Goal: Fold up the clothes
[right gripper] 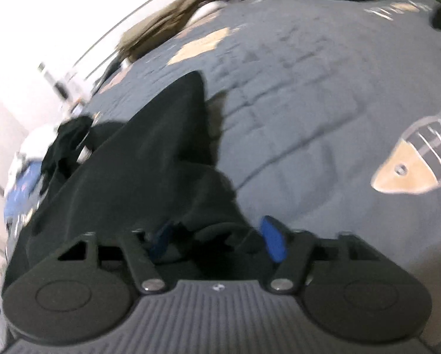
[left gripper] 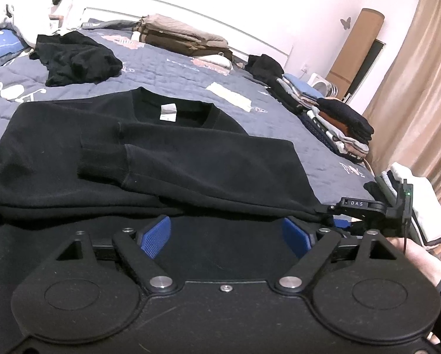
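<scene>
A black sweater (left gripper: 149,153) lies spread on a bed (left gripper: 173,70) covered by a grey-blue quilt, its neck opening and white label (left gripper: 167,113) pointing toward the far headboard and its hem toward the camera, so its long axis runs from near to far. Both sleeves are folded across the chest, one ribbed cuff (left gripper: 101,162) lying on the front near the middle. The left tool (left gripper: 226,237) sits low over the near hem with its blue pads (left gripper: 157,236) spread wide apart, black cloth showing between them but not pinched. At the sweater's near right corner the right tool (left gripper: 365,208) is seen from the side, just at the edge of the fabric, with part of a hand (left gripper: 418,253) below it.

The right wrist view is blurred. There the right tool (right gripper: 217,242) has its blue pads (right gripper: 275,243) apart, with a bunch of the black sweater (right gripper: 137,165) lying between them and rising away in a peaked fold toward the upper left; whether the pads press the cloth cannot be told.

Beyond the sweater, a crumpled black garment (left gripper: 75,59) lies on the quilt at upper left, a tan and brown folded pile (left gripper: 185,37) rests by the headboard, and a stack of folded clothes (left gripper: 335,124) lines the right edge of the bed. A beige curtain (left gripper: 412,88) hangs at far right.
</scene>
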{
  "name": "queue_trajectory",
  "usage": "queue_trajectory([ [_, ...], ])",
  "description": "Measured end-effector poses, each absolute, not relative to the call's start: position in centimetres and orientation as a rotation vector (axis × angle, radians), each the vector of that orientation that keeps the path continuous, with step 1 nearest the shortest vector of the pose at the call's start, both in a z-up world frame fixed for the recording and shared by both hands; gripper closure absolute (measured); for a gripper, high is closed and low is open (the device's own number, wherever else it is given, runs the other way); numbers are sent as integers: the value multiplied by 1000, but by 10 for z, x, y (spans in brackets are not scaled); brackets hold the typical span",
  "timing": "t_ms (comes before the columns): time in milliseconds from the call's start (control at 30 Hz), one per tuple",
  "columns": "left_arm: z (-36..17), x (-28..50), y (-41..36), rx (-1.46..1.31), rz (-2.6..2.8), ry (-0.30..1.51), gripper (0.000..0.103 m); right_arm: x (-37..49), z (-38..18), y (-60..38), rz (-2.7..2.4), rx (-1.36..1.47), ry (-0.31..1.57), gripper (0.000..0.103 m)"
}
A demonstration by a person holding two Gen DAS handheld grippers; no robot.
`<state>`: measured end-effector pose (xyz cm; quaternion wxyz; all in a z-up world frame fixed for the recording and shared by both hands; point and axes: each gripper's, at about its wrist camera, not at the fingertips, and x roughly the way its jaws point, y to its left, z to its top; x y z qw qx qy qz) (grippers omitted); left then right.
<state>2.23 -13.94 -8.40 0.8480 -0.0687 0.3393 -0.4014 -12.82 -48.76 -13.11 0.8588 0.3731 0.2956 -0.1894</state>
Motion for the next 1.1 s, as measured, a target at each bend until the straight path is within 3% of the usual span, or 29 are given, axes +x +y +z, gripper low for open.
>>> queue_trajectory([
  [33, -84, 23, -140, -146, -845, 716, 21, -130, -131, -489, -398, 804, 616, 72],
  [100, -85, 22, -140, -146, -846, 716, 21, -132, -129, -490, -387, 824, 608, 80],
  [267, -85, 23, -140, -145, -851, 719, 20, -138, -123, -493, -358, 874, 588, 83],
  [500, -85, 25, -138, -147, -852, 724, 20, -140, -133, -503, -355, 898, 630, 71],
  [667, -86, 25, -139, -145, -851, 725, 19, -143, -104, -494, -350, 844, 543, 70],
  [833, -86, 25, -140, -136, -852, 724, 19, -125, -102, -475, -215, 816, 494, 58],
  [1100, -87, 25, -140, -132, -850, 727, 18, -115, -132, -478, -189, 833, 591, 58],
])
